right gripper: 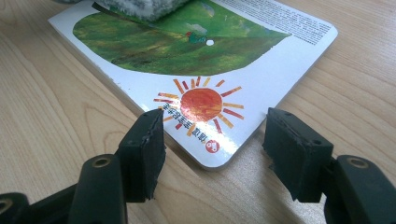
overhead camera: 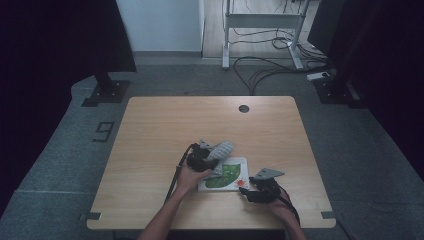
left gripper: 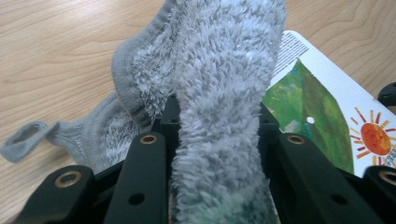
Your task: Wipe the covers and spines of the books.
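Clamping a fuzzy grey sock (left gripper: 219, 107) above the picture book (right gripper: 201, 60) on the worktop (overhead camera: 165, 130), the left gripper (overhead camera: 202, 159) risks snagging and dragging the book while the right gripper (right gripper: 212, 154) waits open-jawed astride its corner.

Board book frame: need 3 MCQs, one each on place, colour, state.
1. Where does the board book lie?
A. near the table's front edge
B. by the cable hole
C. on the floor

2. What colour is the fuzzy sock?
A. red
B. grey
C. yellow

3. How do the right gripper jaws stand?
A. clamped on the sock
C. shut on nothing
B. open, either side of the book's corner

Key: 1 A, the high view shows it between the hands near the front edge. 2 B, grey pile shows in the left gripper view. 3 B, a gap shows beside each pad.
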`<state>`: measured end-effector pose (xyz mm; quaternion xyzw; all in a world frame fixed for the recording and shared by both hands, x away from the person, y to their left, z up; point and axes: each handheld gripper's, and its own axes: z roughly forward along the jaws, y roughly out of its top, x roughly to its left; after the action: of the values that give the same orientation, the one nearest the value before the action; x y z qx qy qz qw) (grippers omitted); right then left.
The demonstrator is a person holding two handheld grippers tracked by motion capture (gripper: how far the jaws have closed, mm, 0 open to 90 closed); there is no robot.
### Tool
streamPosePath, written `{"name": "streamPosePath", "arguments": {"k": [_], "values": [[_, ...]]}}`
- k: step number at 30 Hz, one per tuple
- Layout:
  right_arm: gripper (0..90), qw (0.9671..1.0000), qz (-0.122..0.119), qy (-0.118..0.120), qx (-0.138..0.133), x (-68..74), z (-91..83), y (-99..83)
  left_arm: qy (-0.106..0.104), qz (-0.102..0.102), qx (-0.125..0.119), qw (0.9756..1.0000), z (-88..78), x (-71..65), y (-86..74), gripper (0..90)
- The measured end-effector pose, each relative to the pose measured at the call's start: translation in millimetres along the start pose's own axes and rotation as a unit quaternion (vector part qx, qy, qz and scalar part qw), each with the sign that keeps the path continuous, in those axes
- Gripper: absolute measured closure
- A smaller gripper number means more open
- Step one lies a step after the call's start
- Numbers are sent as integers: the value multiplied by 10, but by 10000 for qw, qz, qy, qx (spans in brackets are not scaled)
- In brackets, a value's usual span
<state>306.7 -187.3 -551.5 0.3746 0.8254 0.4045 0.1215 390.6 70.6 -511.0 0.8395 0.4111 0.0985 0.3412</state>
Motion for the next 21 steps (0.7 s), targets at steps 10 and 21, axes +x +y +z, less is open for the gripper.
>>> {"name": "streamPosePath", "arguments": {"k": [10, 21], "values": [[376, 10000, -1, -5, -15, -5, 1, -1, 54, 192, -142, 9997, -54, -173, 65, 668], [373, 10000, -6, -3, -16, -4, 0, -4, -342, 850, 120, 9957, 259, -852, 277, 665]]}}
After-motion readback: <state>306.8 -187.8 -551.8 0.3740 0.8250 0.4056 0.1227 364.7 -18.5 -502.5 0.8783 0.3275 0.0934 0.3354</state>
